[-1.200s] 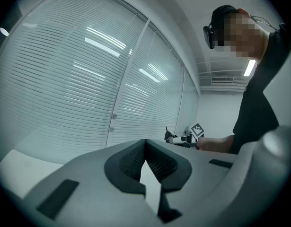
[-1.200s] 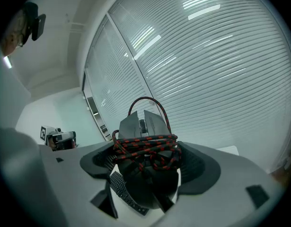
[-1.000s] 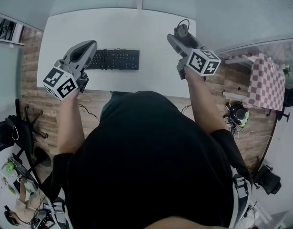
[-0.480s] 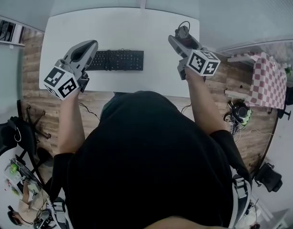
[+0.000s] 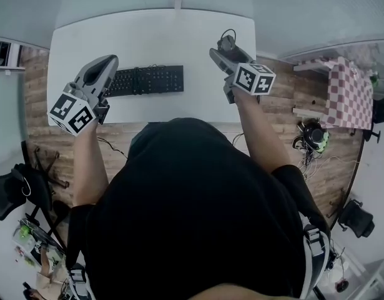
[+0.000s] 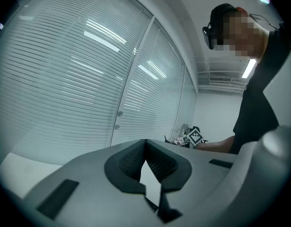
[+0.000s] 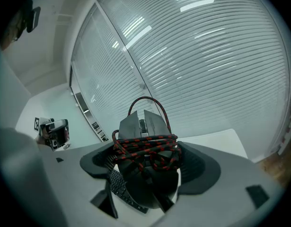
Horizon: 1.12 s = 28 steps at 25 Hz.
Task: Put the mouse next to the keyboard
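Observation:
A black keyboard (image 5: pixel 145 80) lies on the white table (image 5: pixel 148 36), near its front edge. My right gripper (image 5: pixel 224 47) hovers over the table's right part, shut on a dark mouse (image 5: pixel 227 43). In the right gripper view the mouse (image 7: pixel 144 167) sits between the jaws, with its red-and-black braided cable (image 7: pixel 146 150) wound round it. Part of the keyboard (image 7: pixel 120 189) shows below it. My left gripper (image 5: pixel 108 63) hangs at the keyboard's left end. In the left gripper view this gripper (image 6: pixel 145 143) is shut with nothing between the pads.
The table's front edge (image 5: pixel 167 122) runs just ahead of the person's body. A red-checked cloth (image 5: pixel 346 99) lies on the wooden floor at the right, with a black chair (image 5: pixel 14 189) and clutter at the left. Window blinds (image 7: pixel 207 56) stand behind the table.
The right gripper has carried the mouse a little to the left, closer to the keyboard's right end. The left gripper has drifted slightly left as well.

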Motion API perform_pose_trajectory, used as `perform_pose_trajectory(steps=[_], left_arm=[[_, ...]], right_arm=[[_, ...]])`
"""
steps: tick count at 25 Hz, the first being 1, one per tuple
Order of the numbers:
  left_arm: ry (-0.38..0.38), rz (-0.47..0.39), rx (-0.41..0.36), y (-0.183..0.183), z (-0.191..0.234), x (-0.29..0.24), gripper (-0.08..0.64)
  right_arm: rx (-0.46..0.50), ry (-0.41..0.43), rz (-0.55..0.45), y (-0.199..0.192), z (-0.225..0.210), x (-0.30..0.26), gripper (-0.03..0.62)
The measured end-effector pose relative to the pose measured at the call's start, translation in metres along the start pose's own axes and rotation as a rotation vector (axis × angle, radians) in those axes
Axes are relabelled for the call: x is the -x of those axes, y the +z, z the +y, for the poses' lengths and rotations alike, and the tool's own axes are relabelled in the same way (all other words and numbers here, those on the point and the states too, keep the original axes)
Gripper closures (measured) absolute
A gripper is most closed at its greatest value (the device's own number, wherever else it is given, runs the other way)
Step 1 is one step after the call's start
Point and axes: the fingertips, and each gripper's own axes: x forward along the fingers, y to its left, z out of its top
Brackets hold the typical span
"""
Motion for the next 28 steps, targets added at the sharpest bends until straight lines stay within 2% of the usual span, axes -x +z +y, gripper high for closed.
perform_pose_trajectory(steps=[16, 23, 28], left_arm=[[-0.053, 0.04, 0.003, -0.003, 0.019, -0.024, 0.54], [-0.066, 0.051, 0.001, -0.005, 0.022, -0.027, 0.54], [-0.076, 0.068, -0.006, -0.006, 0.026, -0.028, 0.54]], right_arm=[[-0.089, -0.09, 0.109, -0.065, -0.043, -0.023, 0.175], [-0.091, -0.119, 0.141, -0.087, -0.052, -0.028, 0.176], [-0.082, -0.177, 0.185, -0.105, -0.065, -0.033, 0.176]])
